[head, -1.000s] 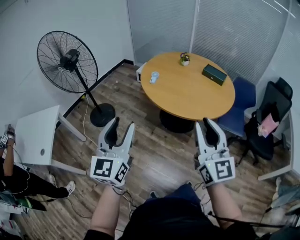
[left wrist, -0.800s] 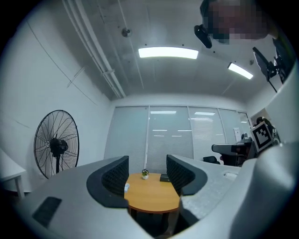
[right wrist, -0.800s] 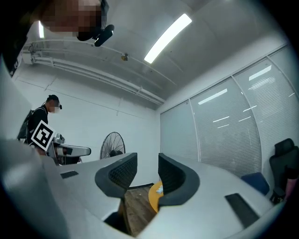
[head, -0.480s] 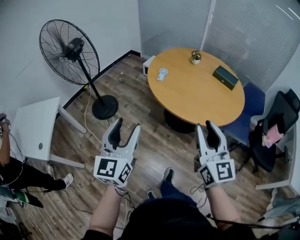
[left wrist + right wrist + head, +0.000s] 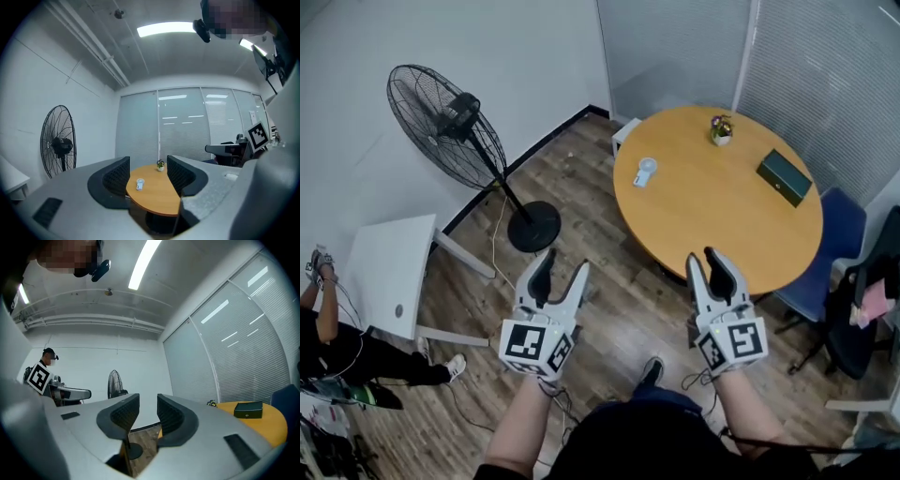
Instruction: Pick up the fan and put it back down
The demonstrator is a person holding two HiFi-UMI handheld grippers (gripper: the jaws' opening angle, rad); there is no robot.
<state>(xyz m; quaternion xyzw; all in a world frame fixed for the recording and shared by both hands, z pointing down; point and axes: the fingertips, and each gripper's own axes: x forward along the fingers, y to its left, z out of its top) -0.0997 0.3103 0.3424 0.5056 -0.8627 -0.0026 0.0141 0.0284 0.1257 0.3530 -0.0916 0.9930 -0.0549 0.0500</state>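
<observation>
A tall black pedestal fan [image 5: 450,127] stands on the wood floor by the white wall, its round base [image 5: 534,227] ahead of my left gripper. It also shows in the left gripper view [image 5: 58,145] and the right gripper view [image 5: 116,383]. My left gripper [image 5: 561,267] is held level in the air, open and empty, well short of the fan. In its own view the left gripper [image 5: 147,171] frames the table. My right gripper [image 5: 705,258] hovers near the table's edge with its jaws closing on nothing. The right gripper [image 5: 147,408] is empty in its own view too.
A round wooden table [image 5: 712,225] holds a small white gadget [image 5: 645,172], a green box [image 5: 784,178] and a potted plant [image 5: 721,129]. A white desk [image 5: 384,281] and a crouching person [image 5: 328,347] are at left. Chairs [image 5: 834,272] stand at right. A cable runs from the fan.
Both grippers have travelled forward with the person's steps. The fan's base and the table's edge now lie much nearer to them. The left jaws stand wider apart than a second ago.
</observation>
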